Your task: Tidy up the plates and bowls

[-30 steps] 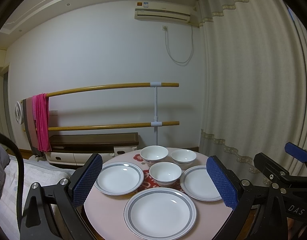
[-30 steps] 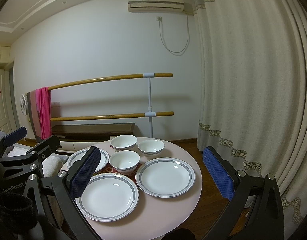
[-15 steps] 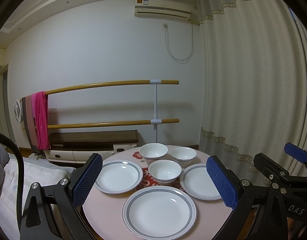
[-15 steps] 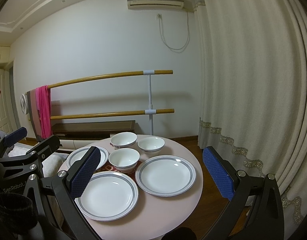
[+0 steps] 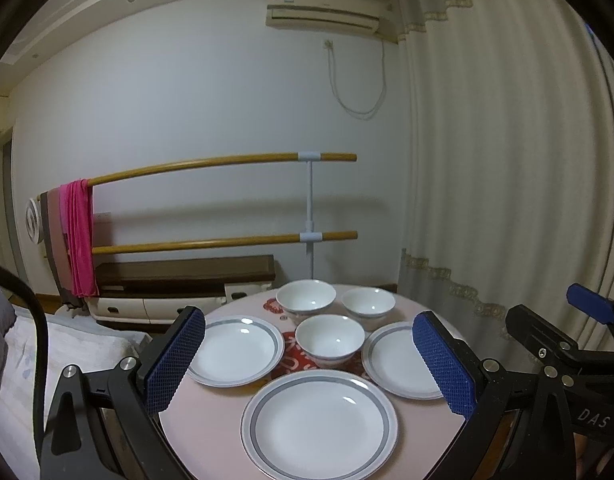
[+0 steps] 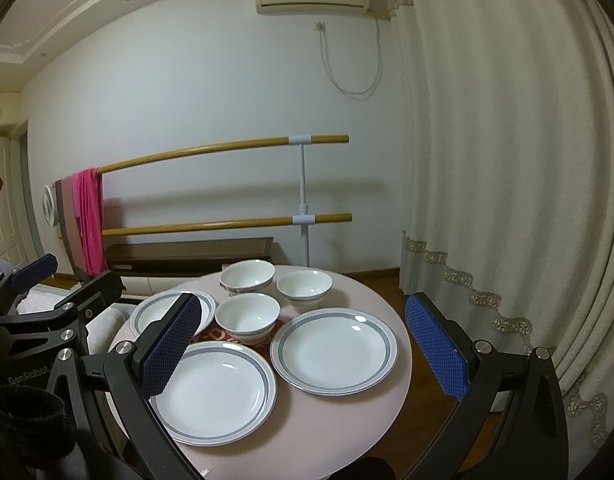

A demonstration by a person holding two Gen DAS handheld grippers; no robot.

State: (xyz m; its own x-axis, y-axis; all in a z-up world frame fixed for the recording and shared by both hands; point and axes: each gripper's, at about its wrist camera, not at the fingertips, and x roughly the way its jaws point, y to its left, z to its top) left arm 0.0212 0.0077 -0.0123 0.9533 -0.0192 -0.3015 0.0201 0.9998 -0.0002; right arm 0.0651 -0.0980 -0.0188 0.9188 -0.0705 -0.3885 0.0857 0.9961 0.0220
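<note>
Three white plates with grey rim bands and three white bowls are laid out on a round pale pink table [image 5: 211,412], none of them stacked. The near plate [image 5: 319,424] is seen closest to the front edge in the left wrist view, with the left plate [image 5: 235,350] and the right plate [image 5: 399,360] set behind it on either side, each apart from the others. The centre bowl [image 5: 330,340] is placed upright between the left and right plates, on a red patterned mat [image 5: 291,356] that shows beneath it. Two further bowls are set behind it near the far edge: the back-left bowl [image 5: 305,301] and the back-right bowl [image 5: 368,307], just beside one another. The left gripper [image 5: 309,368] is held above the near side of the table, its blue-padded jaws spread wide, and nothing is gripped between them. The right gripper [image 6: 303,354] is likewise held with its jaws wide apart and empty, over the near plate and the right plate as its own camera shows them. Beyond the table, a double wooden barre [image 5: 211,162] on a white post is seen against the wall, with a pink cloth [image 5: 79,236] draped over its left end. An air conditioner [image 5: 323,18] is mounted high on the wall, and cream curtains [image 5: 507,160] are hung along the right side.
</note>
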